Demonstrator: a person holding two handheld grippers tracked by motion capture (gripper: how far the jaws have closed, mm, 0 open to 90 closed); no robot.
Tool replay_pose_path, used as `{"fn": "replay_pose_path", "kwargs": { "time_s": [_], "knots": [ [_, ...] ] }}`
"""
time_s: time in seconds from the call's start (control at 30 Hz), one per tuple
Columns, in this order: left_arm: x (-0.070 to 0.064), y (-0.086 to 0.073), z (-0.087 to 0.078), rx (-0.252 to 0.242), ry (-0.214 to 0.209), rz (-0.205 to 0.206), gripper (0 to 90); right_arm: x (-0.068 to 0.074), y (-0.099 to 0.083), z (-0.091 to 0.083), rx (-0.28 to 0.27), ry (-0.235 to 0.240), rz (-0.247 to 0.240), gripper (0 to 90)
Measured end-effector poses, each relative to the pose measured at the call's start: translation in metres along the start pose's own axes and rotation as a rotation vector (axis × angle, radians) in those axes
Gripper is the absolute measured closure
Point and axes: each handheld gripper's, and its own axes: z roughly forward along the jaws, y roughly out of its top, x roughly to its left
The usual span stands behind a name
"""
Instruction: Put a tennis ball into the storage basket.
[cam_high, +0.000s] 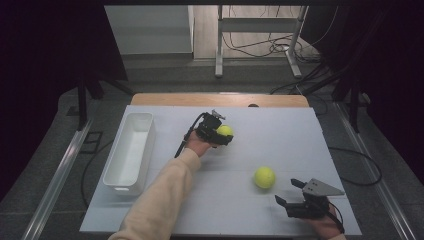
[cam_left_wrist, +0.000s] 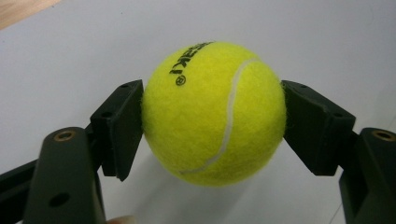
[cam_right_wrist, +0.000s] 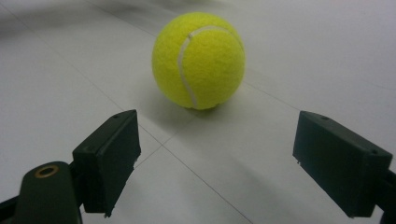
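Two yellow tennis balls are on the white table. One tennis ball (cam_high: 225, 130) (cam_left_wrist: 214, 113) sits between the jaws of my left gripper (cam_high: 223, 135) (cam_left_wrist: 212, 126), whose pads press on both its sides. The other tennis ball (cam_high: 264, 177) (cam_right_wrist: 199, 60) rests free on the table near the right front. My right gripper (cam_high: 288, 192) (cam_right_wrist: 219, 154) stands open a short way behind that ball, jaws wide apart with nothing between them.
A white rectangular bin (cam_high: 129, 152) stands empty along the table's left side. The white table top (cam_high: 280, 135) has a wooden strip (cam_high: 165, 99) at its far edge. Beyond it are desk legs and cables (cam_high: 270, 47) on the floor.
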Motion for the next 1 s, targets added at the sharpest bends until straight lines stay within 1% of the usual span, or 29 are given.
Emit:
{"fn": "replay_pose_path", "kwargs": {
  "time_s": [0.37, 0.63, 0.67, 0.7, 0.73, 1.0],
  "knots": [
    [-0.003, 0.001, -0.011, -0.019, -0.004, 0.017, 26.5, 0.000, 0.000, 0.000, 0.001, -0.003, 0.000, 15.5],
    [-0.005, 0.002, -0.020, -0.045, -0.007, 0.016, 26.5, 0.000, 0.000, 0.000, 0.001, -0.006, 0.000, 15.6],
    [-0.005, 0.002, -0.022, -0.054, -0.010, 0.009, 26.5, 0.000, 0.000, 0.000, 0.001, -0.007, 0.001, 15.6],
    [-0.006, 0.002, -0.024, -0.055, -0.012, 0.016, 26.5, 0.000, 0.000, 0.000, 0.001, -0.007, 0.001, 15.6],
    [-0.006, 0.002, -0.025, -0.061, -0.014, 0.014, 26.5, 0.000, 0.000, 0.000, 0.001, -0.008, 0.002, 15.6],
    [-0.008, 0.000, -0.036, -0.077, -0.023, 0.030, 26.5, 0.000, 0.000, 0.000, 0.002, -0.008, 0.001, 15.6]
  ]
}}
